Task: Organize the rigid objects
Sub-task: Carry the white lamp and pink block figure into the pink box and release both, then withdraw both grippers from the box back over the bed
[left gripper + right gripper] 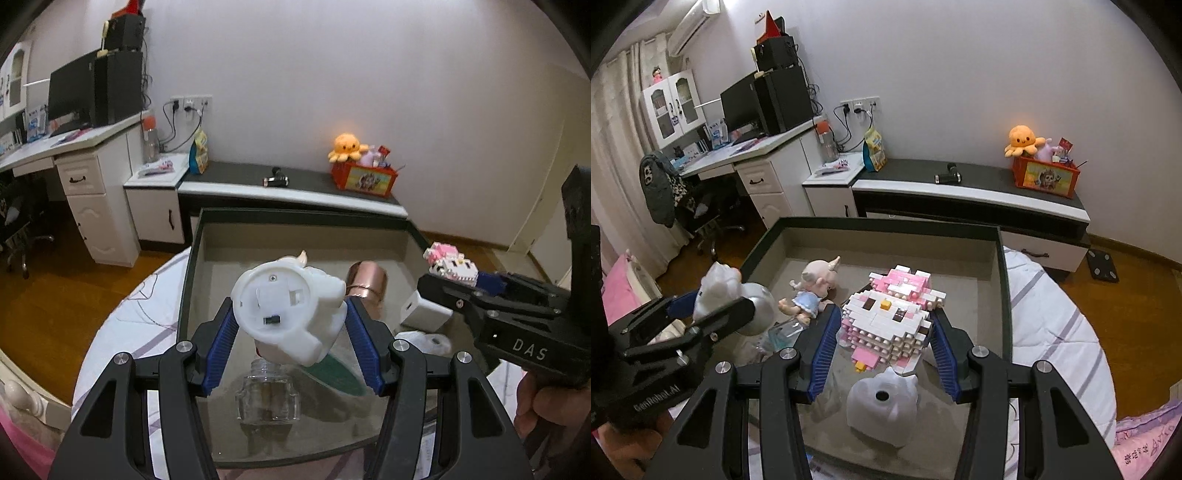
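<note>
The left gripper (290, 321) is clenching a white moulded-plastic animal toy (288, 306) between its ribbed blue pads, holding it over the shallow dark-rimmed grey tray (207, 236). Below it a clear glass jar (269, 395) is lying on the tray floor beside a shiny copper cylinder (367, 280). The right gripper (884, 332) is grasping a pink-and-white studded brick-built cat figure (890, 314) above the same tray, near a small doll in a blue dress (809, 291). The tray is sitting on a striped quilted bed (1049, 317); a white wall and wooden floor are showing beyond.
</note>
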`<state>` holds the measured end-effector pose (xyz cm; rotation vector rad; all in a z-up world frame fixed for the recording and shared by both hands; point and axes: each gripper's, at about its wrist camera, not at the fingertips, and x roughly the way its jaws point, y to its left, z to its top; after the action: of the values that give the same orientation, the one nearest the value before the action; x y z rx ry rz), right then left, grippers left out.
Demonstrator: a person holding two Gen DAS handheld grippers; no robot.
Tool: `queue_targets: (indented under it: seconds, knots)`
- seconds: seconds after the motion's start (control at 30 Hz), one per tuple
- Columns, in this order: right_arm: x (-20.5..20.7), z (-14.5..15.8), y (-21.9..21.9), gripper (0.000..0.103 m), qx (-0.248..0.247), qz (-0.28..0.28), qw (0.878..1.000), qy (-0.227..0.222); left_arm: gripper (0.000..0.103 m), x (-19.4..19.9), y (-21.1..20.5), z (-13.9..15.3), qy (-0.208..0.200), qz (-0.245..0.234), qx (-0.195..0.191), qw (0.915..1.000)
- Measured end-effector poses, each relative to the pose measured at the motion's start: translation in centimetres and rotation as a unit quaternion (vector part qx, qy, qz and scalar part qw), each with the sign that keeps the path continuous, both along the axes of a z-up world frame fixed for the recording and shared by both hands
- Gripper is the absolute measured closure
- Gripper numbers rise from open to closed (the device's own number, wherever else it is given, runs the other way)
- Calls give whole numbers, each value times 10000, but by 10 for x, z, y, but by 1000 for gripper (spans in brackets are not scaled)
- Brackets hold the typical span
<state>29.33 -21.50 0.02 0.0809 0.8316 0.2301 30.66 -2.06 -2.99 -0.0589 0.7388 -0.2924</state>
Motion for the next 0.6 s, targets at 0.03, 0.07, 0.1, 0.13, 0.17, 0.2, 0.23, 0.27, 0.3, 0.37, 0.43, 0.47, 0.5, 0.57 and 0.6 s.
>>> queue_targets:
  seconds: [0.03,0.07,0.1,0.13,0.17,0.2,0.23,0.27,0.3,0.37,0.43,0.47,0.5,0.57,0.6]
  knots:
    - [2,-2,-1,53,3,-18,10000,26,41,1,-1,-2,33,-17,14,10000]
    - [3,-5,-1,52,4,-31,10000,63,32,2,-2,-3,42,-18,52,10000]
    - [5,-7,-2,49,2,-38,9999,109,25,2,-2,-4,36,7,103,9999]
    - [7,-9,-3,34,17,-54,9999,142,10,0,-2,-3,14,54,135,9999]
    - [7,-10,-6,18,59,-95,9998,149,0,-2,0,-2,-14,107,134,9999]
    - [6,-11,-8,17,105,-133,9998,141,0,-5,2,-1,-49,147,109,9998]
    - [5,-11,-10,16,181,-161,9996,170,0,-8,5,1,-83,174,75,9998]
    - [3,-12,-13,16,250,-185,9993,193,0,-10,8,2,-94,204,57,9997]
    - [1,-11,-17,16,309,-256,9990,202,0,-13,10,3,-116,242,38,9996]
    - [-5,-8,-20,15,341,-375,9986,146,0,-21,17,6,-205,297,-14,9993]
    - [-13,-3,-25,14,423,-459,9980,80,0,-34,20,10,-321,338,1,9989]
    - [-18,0,-26,11,450,-498,9977,46,0,-39,20,12,-355,352,12,9987]
    - [-22,2,-27,5,453,-529,9976,35,0,-45,22,14,-392,373,20,9985]
    - [-33,6,-27,0,417,-602,9973,-26,0,-57,24,18,-465,393,3,9981]
    - [-40,9,-27,0,460,-590,9972,-88,0,-64,25,20,-501,396,-9,9980]
